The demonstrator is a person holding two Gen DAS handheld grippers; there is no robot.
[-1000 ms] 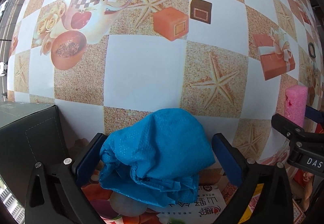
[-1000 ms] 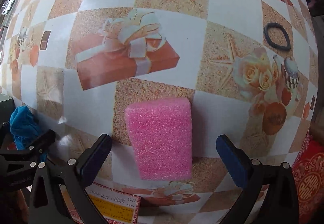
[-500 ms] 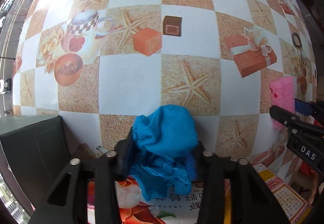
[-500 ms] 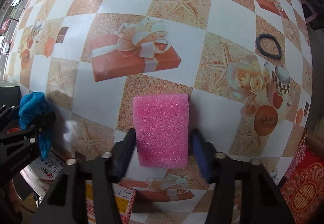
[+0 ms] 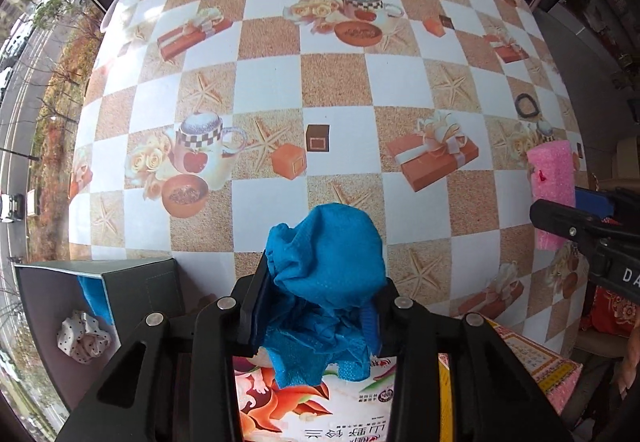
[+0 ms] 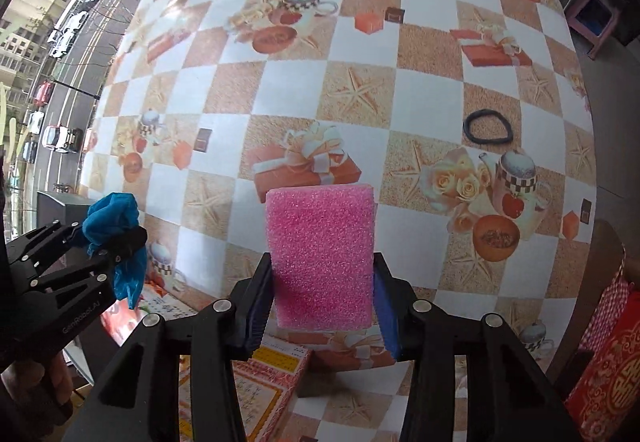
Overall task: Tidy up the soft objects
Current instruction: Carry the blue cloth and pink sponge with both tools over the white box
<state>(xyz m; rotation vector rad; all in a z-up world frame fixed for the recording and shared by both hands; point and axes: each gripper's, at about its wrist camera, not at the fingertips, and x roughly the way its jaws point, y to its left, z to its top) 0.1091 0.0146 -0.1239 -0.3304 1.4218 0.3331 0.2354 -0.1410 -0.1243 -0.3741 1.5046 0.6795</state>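
My left gripper (image 5: 318,282) is shut on a crumpled blue cloth (image 5: 326,266) and holds it lifted above the table's near edge; the cloth also shows in the right wrist view (image 6: 114,226). My right gripper (image 6: 322,274) is shut on a pink foam sponge (image 6: 322,254), lifted off the table; the sponge also shows at the right in the left wrist view (image 5: 550,178). A dark open box (image 5: 132,282) stands at the lower left, with another blue cloth (image 5: 94,298) and a spotted white scrunchie (image 5: 82,336) inside.
The table wears a checkered cloth (image 5: 332,82) printed with starfish, gifts and teapots. A black hair tie (image 6: 488,128) lies at the right. Printed cartons (image 5: 316,398) lie below the table's near edge. A red patterned item (image 6: 604,374) sits at the lower right.
Both grippers closed on their objects, the left on the blue cloth and the right on the pink sponge, then lifted them up and back from the table.
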